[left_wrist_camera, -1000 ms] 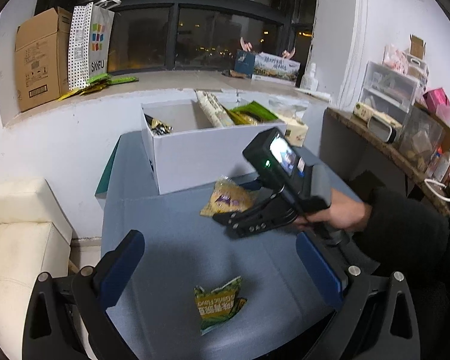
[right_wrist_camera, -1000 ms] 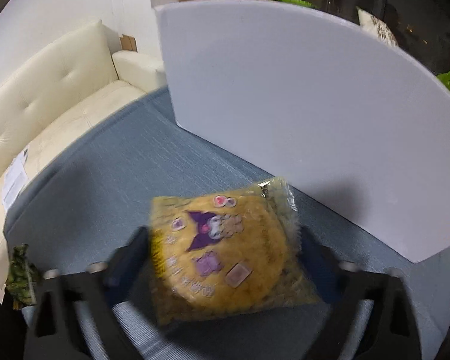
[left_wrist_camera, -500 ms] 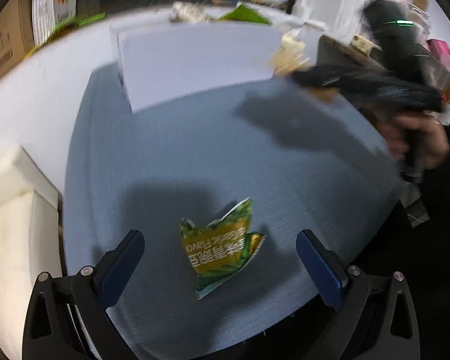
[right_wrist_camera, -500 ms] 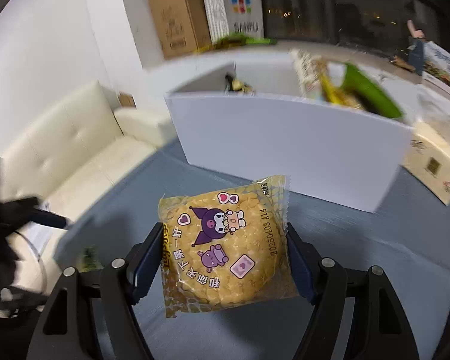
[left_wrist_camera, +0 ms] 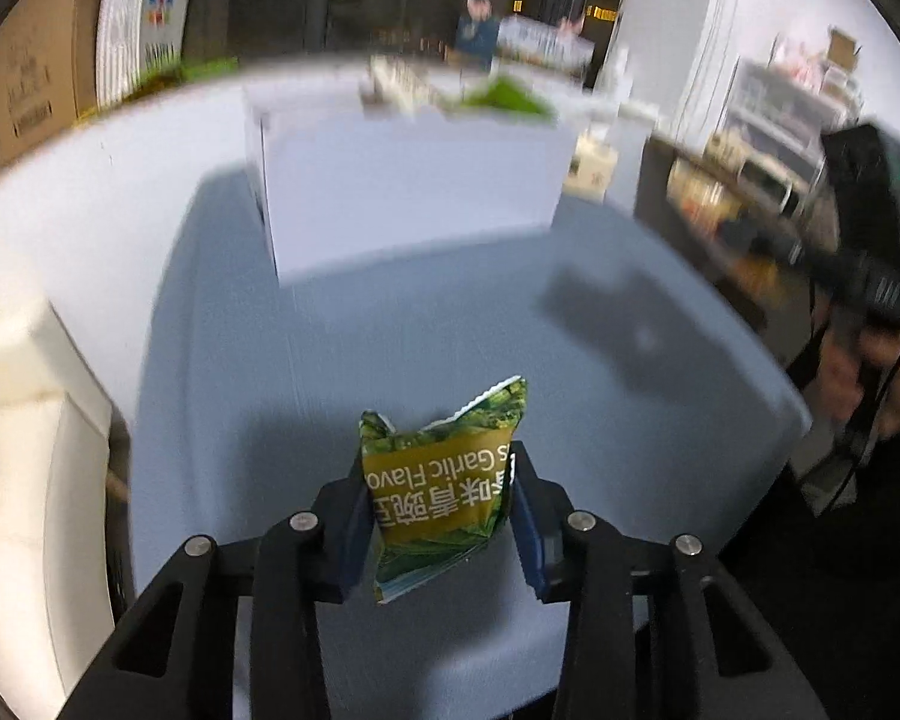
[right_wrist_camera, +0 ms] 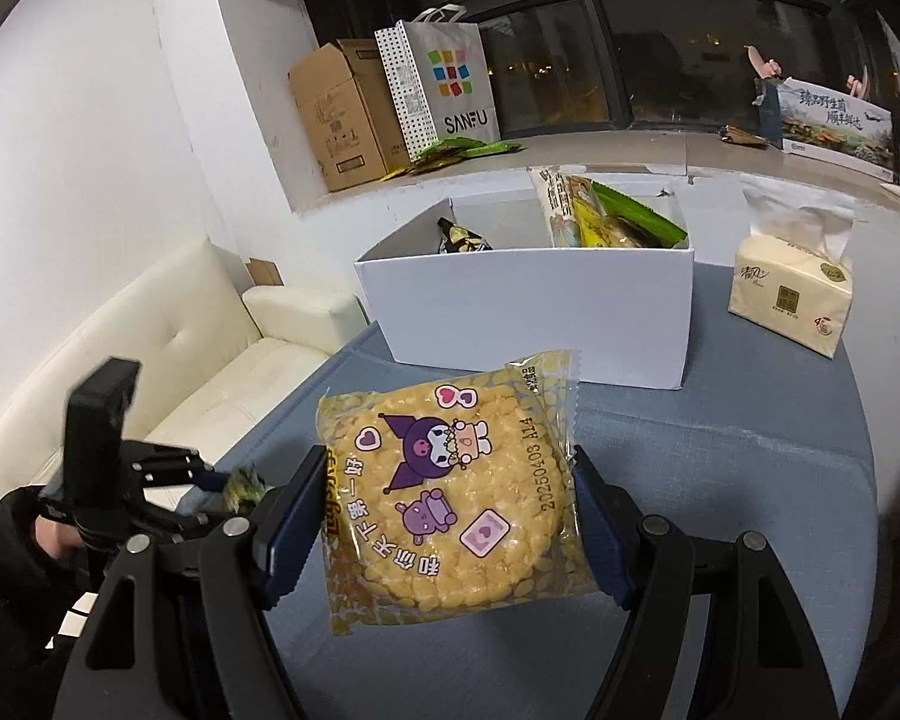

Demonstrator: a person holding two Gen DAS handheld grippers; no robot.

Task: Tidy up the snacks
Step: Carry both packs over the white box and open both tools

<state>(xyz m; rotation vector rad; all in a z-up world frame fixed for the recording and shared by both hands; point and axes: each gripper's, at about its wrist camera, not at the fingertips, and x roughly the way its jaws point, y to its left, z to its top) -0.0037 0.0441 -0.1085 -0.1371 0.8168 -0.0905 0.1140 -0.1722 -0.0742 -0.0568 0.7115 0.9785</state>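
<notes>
1. A round table (right_wrist_camera: 750, 480) with a blue-grey cloth stands by a white wall. Behind it runs a window ledge under a dark window.
2. A white box (right_wrist_camera: 534, 306) sits open at the table's far side, with several snack packets standing inside. A tissue pack (right_wrist_camera: 792, 300) sits on the table just right of the box.
3. On the ledge are a cardboard carton (right_wrist_camera: 342, 114) and a spotted paper bag (right_wrist_camera: 438, 84), touching. A cream sofa (right_wrist_camera: 168, 354) stands left of the table.
4. The left gripper (left_wrist_camera: 441, 516) is low over the table's near edge, pointing toward the box. The left view is blurred.
5. Its blue pads (left_wrist_camera: 354, 528) are clamped on the sides of a green garlic-flavour packet (left_wrist_camera: 444, 480), which stands upright between them. Whether the packet is clear of the cloth cannot be told.
6. The right gripper (right_wrist_camera: 444, 516) is held above the table, aimed at the box front, well short of it.
7. Its pads (right_wrist_camera: 291, 522) grip both edges of a yellow round cracker packet (right_wrist_camera: 450, 504), printed with purple cartoon figures, held flat-face to the camera and clear of the cloth.
8. In the right view, the left gripper appears at far left, held by a dark-sleeved hand (right_wrist_camera: 48, 540).
</notes>
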